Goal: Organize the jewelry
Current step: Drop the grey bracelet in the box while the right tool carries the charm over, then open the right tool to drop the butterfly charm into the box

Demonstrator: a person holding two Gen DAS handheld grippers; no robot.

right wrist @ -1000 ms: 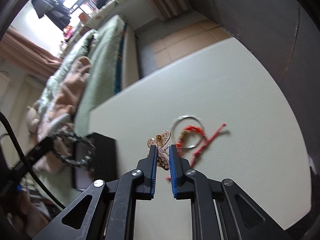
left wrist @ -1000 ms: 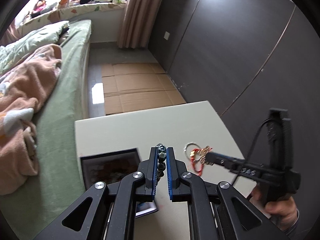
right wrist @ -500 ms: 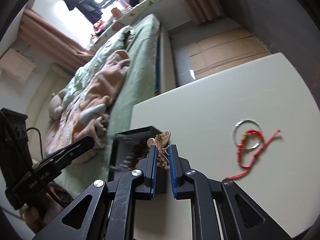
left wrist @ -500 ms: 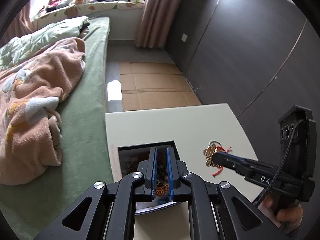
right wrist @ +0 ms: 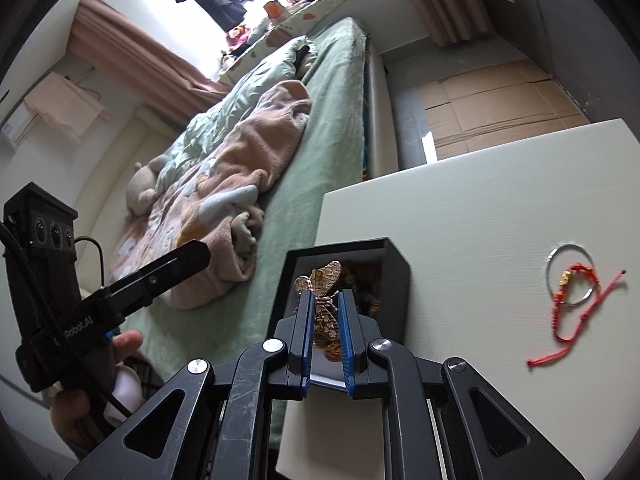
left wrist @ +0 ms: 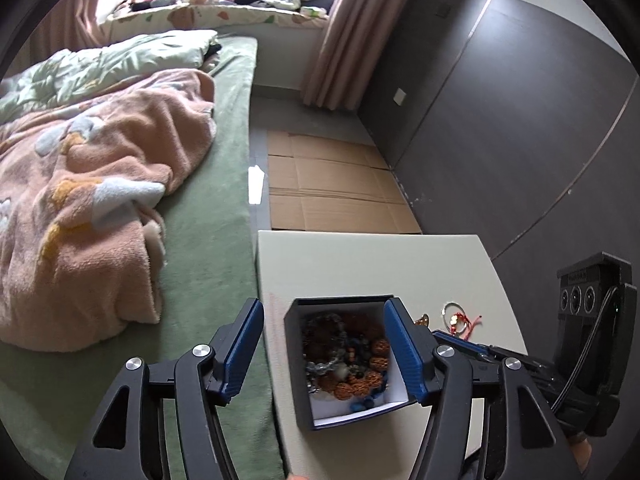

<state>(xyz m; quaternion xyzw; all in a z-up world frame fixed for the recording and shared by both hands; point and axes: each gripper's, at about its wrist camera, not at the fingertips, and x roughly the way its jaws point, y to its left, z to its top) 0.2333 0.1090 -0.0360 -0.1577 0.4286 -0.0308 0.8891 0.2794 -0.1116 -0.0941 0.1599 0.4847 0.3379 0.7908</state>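
Change: the bead bracelet clamped in the left gripper (left wrist: 324,354) half a second ago has been let go into the box (left wrist: 297,360), and that gripper's fingers are now spread wide, one to each side of the box. The right gripper (right wrist: 325,332) has been carried from the table toward the box.

Left gripper: open and empty, held over the box.

Right gripper: closed on the gold butterfly (right wrist: 322,294), which is held over the near part of the box opening, not yet released.

Box: set at the table's left edge, next to the bed (left wrist: 224,240); beads (left wrist: 352,360) are seen heaped inside, brown, dark and blue.

Table (right wrist: 480,220): a silver ring (right wrist: 570,276) and a red cord bracelet (right wrist: 576,304) are left lying together, well apart from the box.

Progress: judged past halfway. Several pieces are stowed, the butterfly is about to be dropped, and two pieces remain to be collected.
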